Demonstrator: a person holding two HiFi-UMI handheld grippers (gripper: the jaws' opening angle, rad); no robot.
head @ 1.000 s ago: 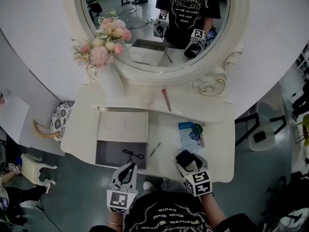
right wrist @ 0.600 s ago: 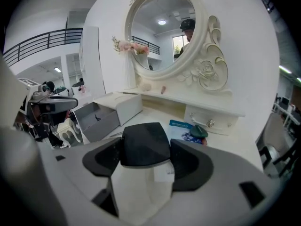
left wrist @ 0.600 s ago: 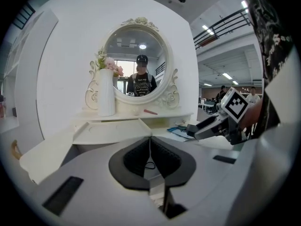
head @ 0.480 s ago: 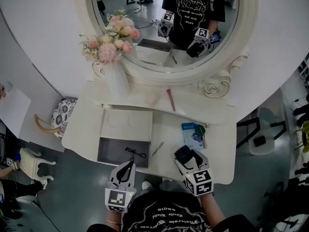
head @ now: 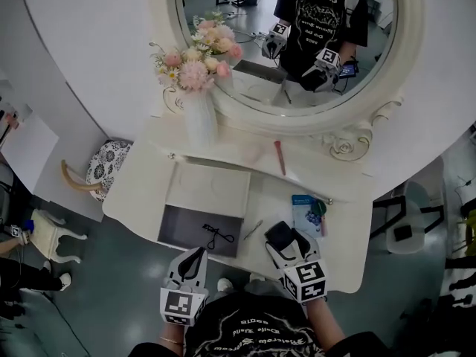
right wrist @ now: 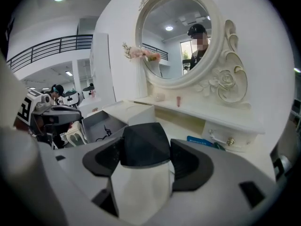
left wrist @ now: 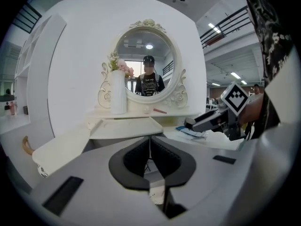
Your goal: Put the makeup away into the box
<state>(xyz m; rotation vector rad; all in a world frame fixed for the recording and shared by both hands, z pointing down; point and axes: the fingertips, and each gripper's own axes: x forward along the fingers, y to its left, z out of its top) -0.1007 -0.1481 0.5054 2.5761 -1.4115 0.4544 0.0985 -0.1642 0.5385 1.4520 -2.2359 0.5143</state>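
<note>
"Makeup bottle (right wrist: 140,147), white with a dark cap: location?"
"Clamped between the jaws of the right gripper (head: 282,240), over the near edge of the table (head: 338,255), right of the open box (head: 182,229). Not in yet."
"Left gripper (head: 195,259)?"
"Jaws together, nothing held, at the box's near edge."
"Risks?"
"Judged: the path left crosses a thin pencil (head: 255,229) lying just right of the box, and a low pass would knock it. The bottle's body looks smooth, so a tilt may let it slip. A black tool (head: 216,235) lies inside, and a drop onto it could tip the bottle."
</note>
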